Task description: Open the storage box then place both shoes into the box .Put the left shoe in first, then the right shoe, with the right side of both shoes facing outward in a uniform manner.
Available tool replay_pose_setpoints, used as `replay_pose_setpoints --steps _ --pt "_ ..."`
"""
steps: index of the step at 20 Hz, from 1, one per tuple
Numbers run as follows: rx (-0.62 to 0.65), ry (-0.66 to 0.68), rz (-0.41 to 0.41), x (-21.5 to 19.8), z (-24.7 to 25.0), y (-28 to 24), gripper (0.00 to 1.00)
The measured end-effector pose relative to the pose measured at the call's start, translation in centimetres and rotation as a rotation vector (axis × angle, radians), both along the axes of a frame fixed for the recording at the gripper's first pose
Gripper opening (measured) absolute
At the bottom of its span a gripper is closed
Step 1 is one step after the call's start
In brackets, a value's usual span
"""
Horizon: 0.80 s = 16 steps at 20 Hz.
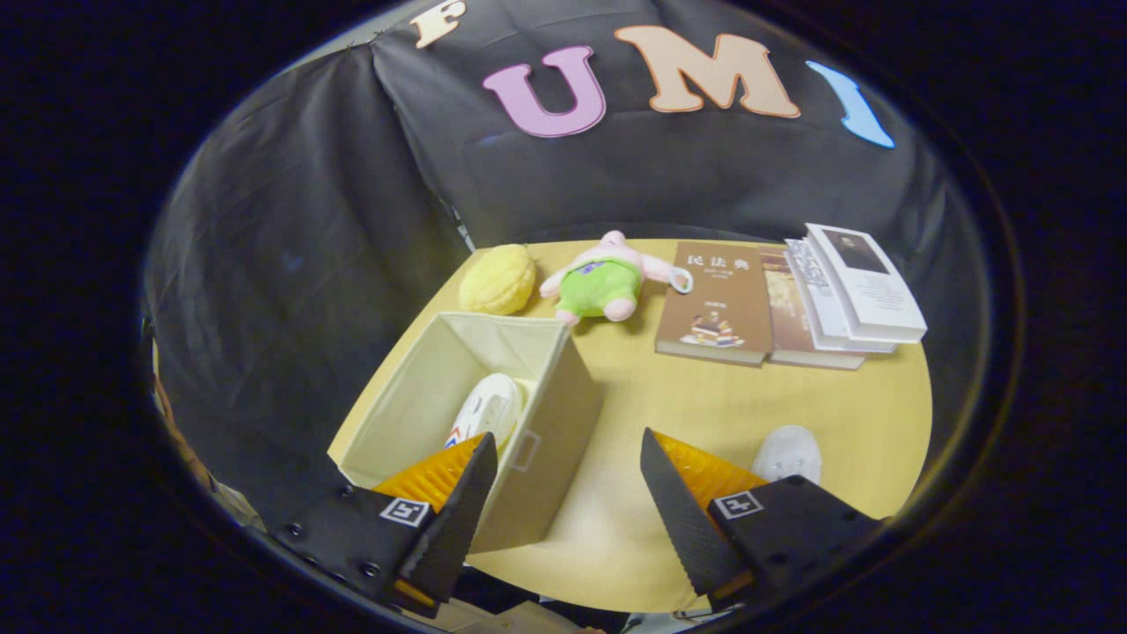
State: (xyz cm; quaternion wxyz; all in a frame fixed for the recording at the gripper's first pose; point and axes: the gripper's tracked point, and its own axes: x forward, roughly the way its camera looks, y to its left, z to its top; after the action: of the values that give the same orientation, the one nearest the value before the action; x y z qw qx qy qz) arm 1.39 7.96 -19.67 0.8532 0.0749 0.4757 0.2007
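Three Chinese characters, 民法典, are printed on the brown book (715,304). Smaller print beneath cannot be read.

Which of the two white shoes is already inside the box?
The shoe with red and blue marks, lying in the open beige box. The other shoe sits on the table beyond the open gripper.

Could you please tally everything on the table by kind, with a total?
Shoes: 2, one in the storage box, one by the right finger
Storage box: 1
Books: 3
Plush toys: 2
Total: 8
The gripper is open, holding nothing.
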Motion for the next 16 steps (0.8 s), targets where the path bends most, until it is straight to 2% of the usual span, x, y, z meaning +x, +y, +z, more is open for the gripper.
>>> replay_pose_setpoints --steps 7,16 --pt "-0.073 -0.002 -0.056 0.0 -1.8 -7.7 1.0" --pt "-0.2 0.064 -0.061 -0.7 -6.0 -16.8 1.0"
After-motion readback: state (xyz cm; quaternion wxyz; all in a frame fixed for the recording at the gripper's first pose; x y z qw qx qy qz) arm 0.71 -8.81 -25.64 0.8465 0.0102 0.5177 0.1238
